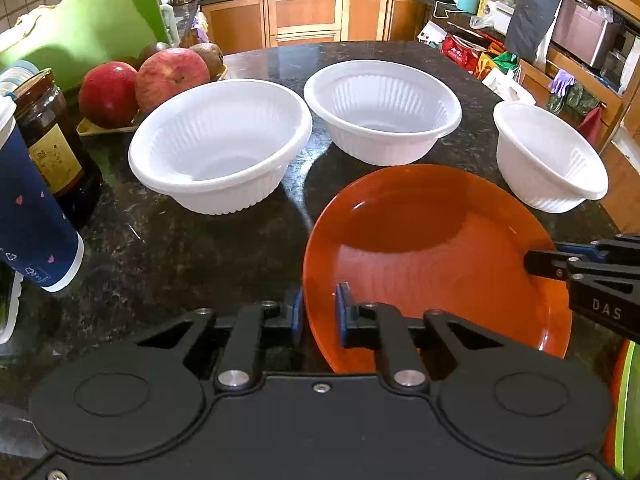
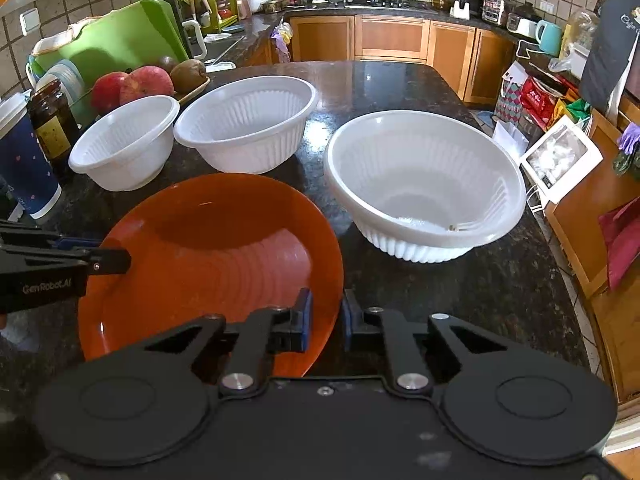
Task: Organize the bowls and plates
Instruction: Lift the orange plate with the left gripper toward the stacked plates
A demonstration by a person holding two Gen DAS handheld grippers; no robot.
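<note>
Three white ribbed bowls stand on the dark stone counter (image 1: 168,248): a left bowl (image 1: 220,146), a middle bowl (image 1: 382,110) and a right bowl (image 1: 550,158), each apart from its neighbour. There is one orange plate (image 1: 432,256), sitting nearest the cameras, in front of the middle and right bowls.

Beside the left bowl a shallow tray (image 1: 104,130) carries two red apples (image 1: 140,88) and some brown fruit behind them. One dark jar (image 1: 52,140) and one navy cup (image 1: 28,216) with small hearts stand at the left edge, and a green cutting board (image 1: 84,28) leans behind them.

The left gripper (image 1: 320,312) has its jaws drawn nearly together, clamped on the plate's left rim, one blue pad outside the rim and one inside. The right gripper (image 2: 326,318) is likewise nearly closed, pinching the plate's right rim between its blue pads. Whether the plate's underside touches the counter cannot be told.
</note>
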